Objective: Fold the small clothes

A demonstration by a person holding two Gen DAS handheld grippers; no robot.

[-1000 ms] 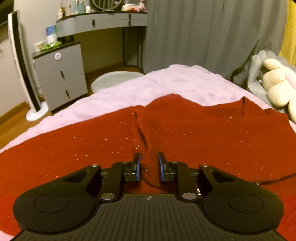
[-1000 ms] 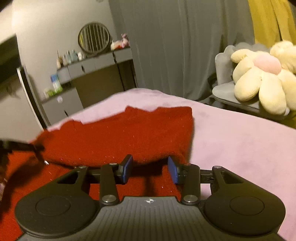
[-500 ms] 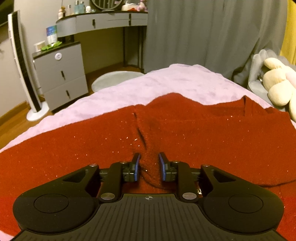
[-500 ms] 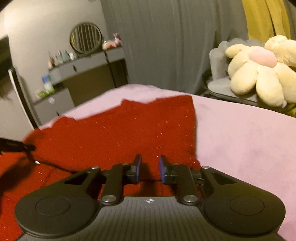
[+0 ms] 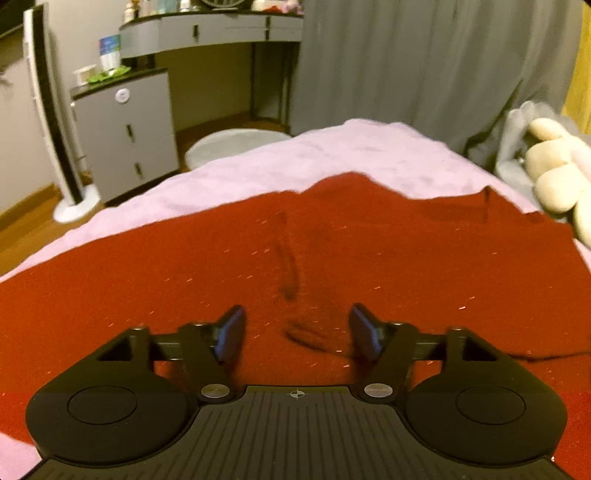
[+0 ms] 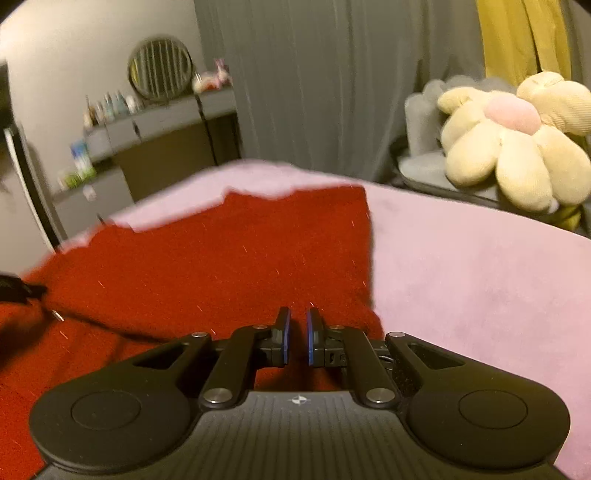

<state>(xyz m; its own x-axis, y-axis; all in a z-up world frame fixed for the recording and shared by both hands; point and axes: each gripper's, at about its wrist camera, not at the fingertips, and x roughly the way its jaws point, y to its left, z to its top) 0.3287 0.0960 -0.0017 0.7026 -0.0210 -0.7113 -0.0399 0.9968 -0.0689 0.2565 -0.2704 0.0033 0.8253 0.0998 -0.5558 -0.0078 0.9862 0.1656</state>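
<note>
A red knitted garment (image 5: 369,251) with glittery flecks lies spread on the pink bed cover (image 5: 303,155). My left gripper (image 5: 297,332) is open just above the garment, with a small ridge of fabric lying between its fingers. In the right wrist view the garment (image 6: 229,258) has a folded layer with a straight right edge. My right gripper (image 6: 297,338) is shut on the garment near its lower right corner. The tip of the left gripper shows at the far left edge of the right wrist view (image 6: 18,290).
A grey drawer cabinet (image 5: 125,136), a dressing table (image 5: 210,29) and a tall white fan (image 5: 48,110) stand left of the bed. A grey curtain (image 5: 406,62) hangs behind. A flower-shaped plush (image 6: 517,140) sits on a chair to the right. A round white stool (image 5: 232,144) stands by the bed.
My left gripper has opened and let go of the red fabric ridge. My right gripper has closed on the garment's edge and shifted toward its right side.
</note>
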